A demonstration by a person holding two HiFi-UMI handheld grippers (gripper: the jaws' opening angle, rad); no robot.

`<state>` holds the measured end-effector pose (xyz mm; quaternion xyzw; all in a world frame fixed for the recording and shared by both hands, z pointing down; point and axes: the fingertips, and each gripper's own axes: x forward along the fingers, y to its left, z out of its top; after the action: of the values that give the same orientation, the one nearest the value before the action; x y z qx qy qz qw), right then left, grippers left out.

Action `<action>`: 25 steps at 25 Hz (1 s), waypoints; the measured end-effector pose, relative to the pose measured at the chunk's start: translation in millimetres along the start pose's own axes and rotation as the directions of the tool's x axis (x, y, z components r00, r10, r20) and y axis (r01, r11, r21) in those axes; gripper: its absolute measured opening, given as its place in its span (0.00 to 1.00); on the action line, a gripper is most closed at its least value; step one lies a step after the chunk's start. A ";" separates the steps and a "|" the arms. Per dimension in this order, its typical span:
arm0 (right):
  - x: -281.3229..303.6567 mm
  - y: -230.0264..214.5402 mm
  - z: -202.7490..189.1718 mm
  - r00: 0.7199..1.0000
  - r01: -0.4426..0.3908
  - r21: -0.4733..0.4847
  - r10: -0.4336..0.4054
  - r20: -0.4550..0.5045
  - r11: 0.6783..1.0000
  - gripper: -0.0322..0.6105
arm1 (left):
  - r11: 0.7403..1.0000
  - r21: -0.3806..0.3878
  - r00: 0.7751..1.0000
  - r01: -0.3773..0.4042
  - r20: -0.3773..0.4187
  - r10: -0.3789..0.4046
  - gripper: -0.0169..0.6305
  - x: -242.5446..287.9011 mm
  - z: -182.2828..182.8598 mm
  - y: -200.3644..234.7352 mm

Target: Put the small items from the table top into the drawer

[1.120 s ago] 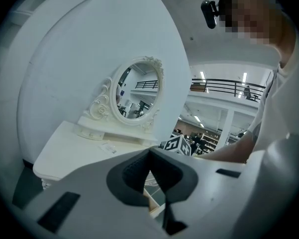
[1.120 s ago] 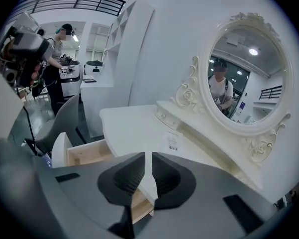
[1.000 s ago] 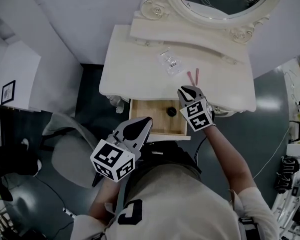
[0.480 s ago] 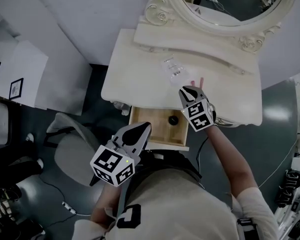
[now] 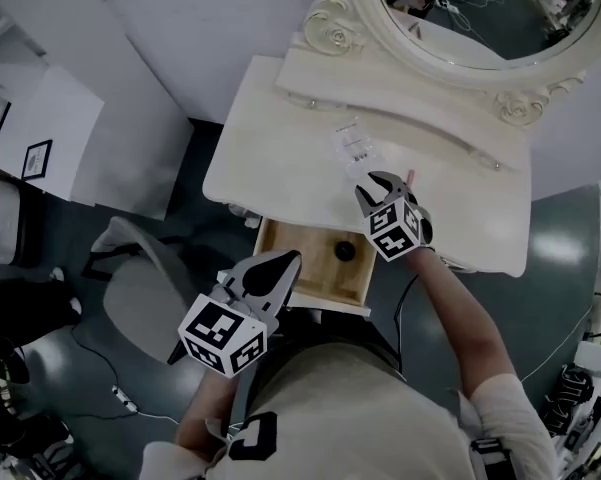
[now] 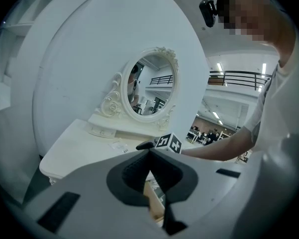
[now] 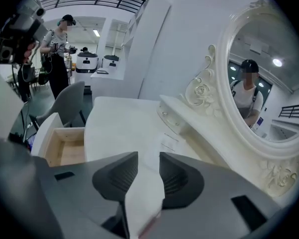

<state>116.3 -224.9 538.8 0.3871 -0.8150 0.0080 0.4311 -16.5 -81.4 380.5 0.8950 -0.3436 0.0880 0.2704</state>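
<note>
Progress, judged from the head view:
- Drawer (image 5: pixel 300 260), lower centre of frame, stands pulled out from under the table (image 5: pixel 270 158).
- Done: 1 dark round item (image 5: pixel 345 252) lies in the right part of the drawer.
- Left to do: 1 clear packet (image 5: pixel 355 148) lies on the table top, centre of frame, below the mirror (image 5: pixel 480 8). 1 pink item (image 5: pixel 410 178) lies on the table top just right of the right gripper's tip; only a small part of it shows.
- Estimate: about 1 of 3 items stowed, 2 to go.

Tools:
- Right gripper (image 5: pixel 376 181), centre of frame, over the front part of the table top, jaws opening. Its own view shows bare table between them and nothing pressed by the pads. A faint pink streak low in the gap may be the pink item; cannot confirm.
- Left gripper (image 5: pixel 280 260), lower centre, over the drawer's front left corner. Jaws pressed together, nothing between them.

Count: 1 table, 1 mirror, 1 drawer, 2 grippers, 3 small items (1 in the drawer, 2 on top).
</note>
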 end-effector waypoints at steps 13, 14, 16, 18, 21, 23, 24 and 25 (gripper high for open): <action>51.7 5.5 -18.4 0.994 -0.060 -0.184 0.042 -0.100 0.981 0.24 | 0.998 -0.039 0.999 -0.047 -0.011 0.047 0.11 1.3 -3.5 20.6; 54.4 5.2 -20.0 0.993 -0.061 -0.199 0.041 -0.106 0.978 0.24 | 0.998 -0.042 0.999 -0.052 -0.012 0.051 0.11 0.0 -4.2 22.8; 58.7 4.5 -21.5 0.992 -0.064 -0.222 0.039 -0.117 0.973 0.24 | 0.997 -0.048 0.998 -0.060 -0.012 0.060 0.11 -2.3 -5.0 26.8; 62.3 3.8 -22.8 0.991 -0.069 -0.239 0.040 -0.125 0.969 0.24 | 0.996 -0.054 0.998 -0.065 -0.010 0.065 0.11 -3.6 -5.7 29.1; 66.3 4.1 -24.2 0.990 -0.075 -0.262 0.040 -0.137 0.962 0.24 | 0.996 -0.060 0.998 -0.068 -0.009 0.068 0.11 -4.7 -7.1 31.5; 68.2 4.0 -24.5 0.989 -0.077 -0.280 0.037 -0.146 0.957 0.24 | 0.996 -0.063 0.998 -0.069 -0.009 0.069 0.11 -5.7 -7.5 32.8; 69.0 4.0 -25.0 0.988 -0.079 -0.289 0.036 -0.151 0.954 0.24 | 0.996 -0.065 0.998 -0.069 -0.009 0.069 0.11 -6.1 -7.6 33.2; 69.5 4.0 -25.7 0.987 -0.081 -0.295 0.036 -0.155 0.952 0.24 | 0.995 -0.066 0.998 -0.070 -0.009 0.069 0.11 -6.3 -7.6 33.4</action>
<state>108.8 -256.6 605.5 0.2912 -0.7836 -0.0745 0.5437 -43.1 -94.3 398.9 0.8729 -0.3763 0.0889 0.2977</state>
